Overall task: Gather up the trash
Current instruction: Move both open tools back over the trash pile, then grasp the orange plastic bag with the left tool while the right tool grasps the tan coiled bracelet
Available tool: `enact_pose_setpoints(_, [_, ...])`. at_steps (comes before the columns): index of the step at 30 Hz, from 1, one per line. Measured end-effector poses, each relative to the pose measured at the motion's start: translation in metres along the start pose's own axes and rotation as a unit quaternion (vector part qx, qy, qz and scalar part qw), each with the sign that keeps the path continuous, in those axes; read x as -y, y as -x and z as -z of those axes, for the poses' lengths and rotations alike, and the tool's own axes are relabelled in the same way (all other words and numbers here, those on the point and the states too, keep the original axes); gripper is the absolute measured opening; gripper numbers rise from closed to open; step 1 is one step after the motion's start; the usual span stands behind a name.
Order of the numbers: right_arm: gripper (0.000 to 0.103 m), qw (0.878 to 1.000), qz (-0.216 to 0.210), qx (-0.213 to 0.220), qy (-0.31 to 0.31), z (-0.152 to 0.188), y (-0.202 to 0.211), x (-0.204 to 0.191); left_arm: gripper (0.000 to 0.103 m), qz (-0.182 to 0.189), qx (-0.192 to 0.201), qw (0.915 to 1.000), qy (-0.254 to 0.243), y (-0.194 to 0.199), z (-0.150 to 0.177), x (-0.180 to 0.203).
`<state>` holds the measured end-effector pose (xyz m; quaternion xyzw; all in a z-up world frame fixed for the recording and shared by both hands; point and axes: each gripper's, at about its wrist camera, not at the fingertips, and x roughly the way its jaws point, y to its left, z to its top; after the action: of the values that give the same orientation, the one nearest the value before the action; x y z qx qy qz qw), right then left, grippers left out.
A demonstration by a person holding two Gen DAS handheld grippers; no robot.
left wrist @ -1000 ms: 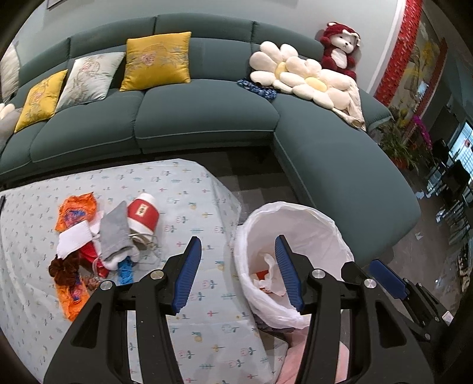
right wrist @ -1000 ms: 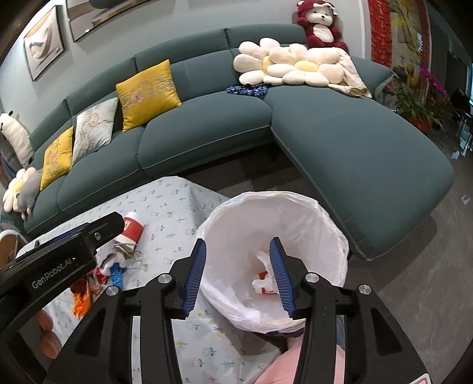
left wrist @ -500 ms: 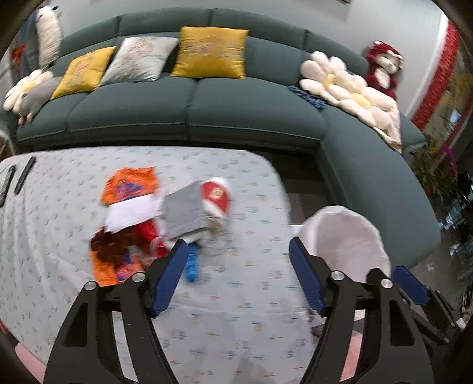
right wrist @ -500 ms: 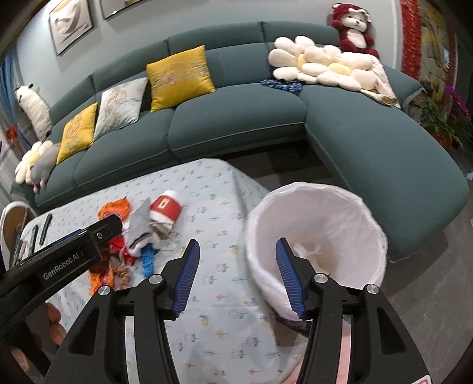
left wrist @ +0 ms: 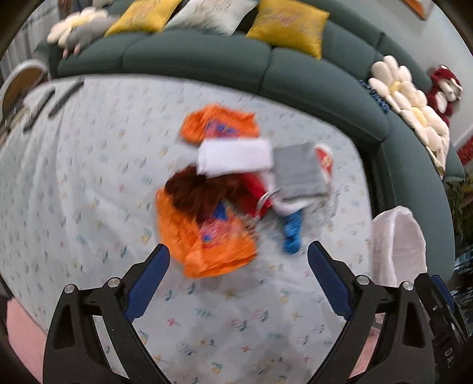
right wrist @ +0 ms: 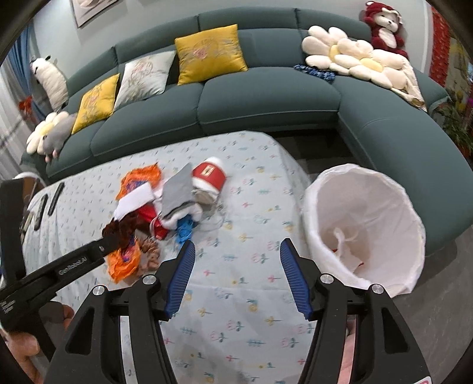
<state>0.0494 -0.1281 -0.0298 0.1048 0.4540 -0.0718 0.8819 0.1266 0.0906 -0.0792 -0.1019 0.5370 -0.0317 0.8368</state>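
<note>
One teal sectional sofa (right wrist: 266, 97) curves behind the surface (right wrist: 236, 295), which is draped in a pale cloth printed with small flowers. On the sofa sit three square cushions, two mustard yellow (right wrist: 208, 51) and one grey-white (right wrist: 145, 73), one cream flower-shaped pillow (right wrist: 351, 63) and one red plush bear (right wrist: 384, 28). Just beside the surface's right edge stands one round bin lined with a white plastic bag (right wrist: 366, 227), a little crumpled trash lying in its bottom. The trash pile (right wrist: 165, 206) lies on the surface, left of the bin and well apart from it: two crinkled orange wrappers (left wrist: 207, 245), one flat white paper piece (left wrist: 233, 158), one grey fabric-like piece (left wrist: 298, 171), one red-and-white paper cup (right wrist: 210, 174) tipped on its side, a dark brown clump and a blue scrap (left wrist: 292, 233). Two dark slim remotes (right wrist: 48, 202) lie at the surface's far left. The left tool (left wrist: 238, 260) hovers above the pile, its blue-padded jaws wide apart and empty; that view is blurred. The right tool (right wrist: 236, 257) hangs over bare cloth between pile and bin, jaws likewise apart, gripping nothing.
</note>
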Motion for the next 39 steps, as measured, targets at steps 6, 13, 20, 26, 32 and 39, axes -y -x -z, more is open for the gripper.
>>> enact_pose_setpoints(6, [0.058,1.000,-0.007,-0.025,0.012,0.007,-0.019,-0.022,0.090,0.023,-0.059,0.9957,0.068,-0.031,0.005,-0.038])
enact_pose_setpoints(13, [0.058,0.998,-0.018,-0.065,0.017,0.014,-0.051,-0.046,0.071,0.076,-0.097,0.9847,0.123,-0.053,0.000,-0.060])
enact_pose_setpoints(20, [0.058,0.994,-0.028,-0.098,0.029,0.018,-0.082,-0.075,0.020,0.122,-0.128,0.9747,0.136,-0.070,-0.004,-0.067])
enact_pose_setpoints(26, [0.058,0.992,-0.034,-0.117,0.045,0.019,-0.104,-0.099,0.014,0.121,-0.127,0.9760,0.129,-0.070,0.000,-0.084])
enact_pose_setpoints(32, [0.057,0.989,-0.036,-0.135,0.046,0.021,-0.124,-0.113,0.014,0.072,-0.112,0.9866,0.094,-0.059,0.004,-0.107])
enact_pose_setpoints(39, [0.043,0.986,-0.032,-0.156,0.045,0.024,-0.151,-0.126,0.014,0.039,-0.109,0.9914,0.060,-0.053,0.013,-0.116])
